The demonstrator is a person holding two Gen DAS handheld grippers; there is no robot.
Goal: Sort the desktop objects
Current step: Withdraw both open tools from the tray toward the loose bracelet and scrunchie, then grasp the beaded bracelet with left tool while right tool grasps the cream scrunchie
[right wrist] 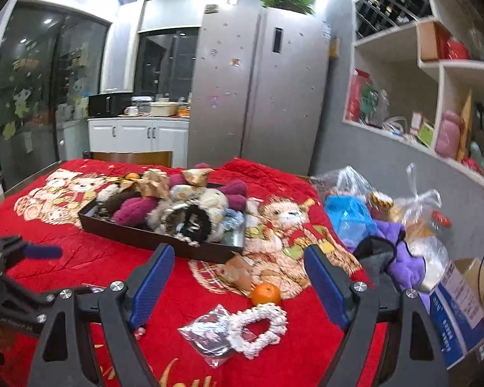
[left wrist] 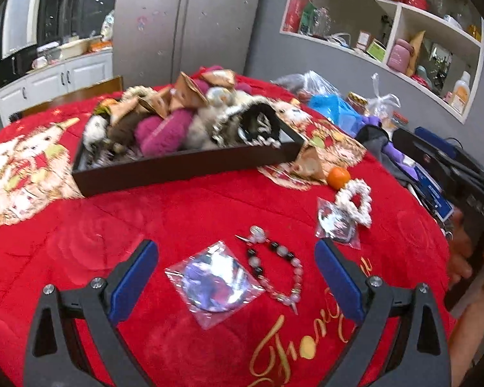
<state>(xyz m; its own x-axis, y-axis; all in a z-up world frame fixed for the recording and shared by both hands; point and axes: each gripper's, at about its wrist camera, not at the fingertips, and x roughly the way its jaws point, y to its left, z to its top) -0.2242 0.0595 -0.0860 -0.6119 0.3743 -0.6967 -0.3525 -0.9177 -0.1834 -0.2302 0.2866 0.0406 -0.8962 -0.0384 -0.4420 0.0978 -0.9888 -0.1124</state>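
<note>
Left wrist view: spread fingers [left wrist: 237, 274] straddle a slippery plastic packet [left wrist: 213, 282] and limp bead bracelet [left wrist: 274, 267]; pinch its strand

A plush, velvety red cloth [left wrist: 184, 213] with printed bears and glossy gold lettering covers the table under both pairs of fingers. Between the left gripper's [left wrist: 235, 277] matt black plastic fingers, faced with ribbed blue pads [left wrist: 132, 279] and fixed with shiny metal screws, lie a crinkly clear plastic packet [left wrist: 214, 282] and a bracelet of glossy, glass-like beads [left wrist: 276, 272]. Between the right gripper's [right wrist: 238, 287] like fingers lie a fuzzy white cloth scrunchie [right wrist: 258, 329], touching a second shiny clear packet [right wrist: 208, 333], and a smooth orange fruit [right wrist: 265, 293]. Beyond the fingertips, a dark, smooth-walled tray [left wrist: 184, 169] holds fluffy, woolly cloth pieces.
</note>
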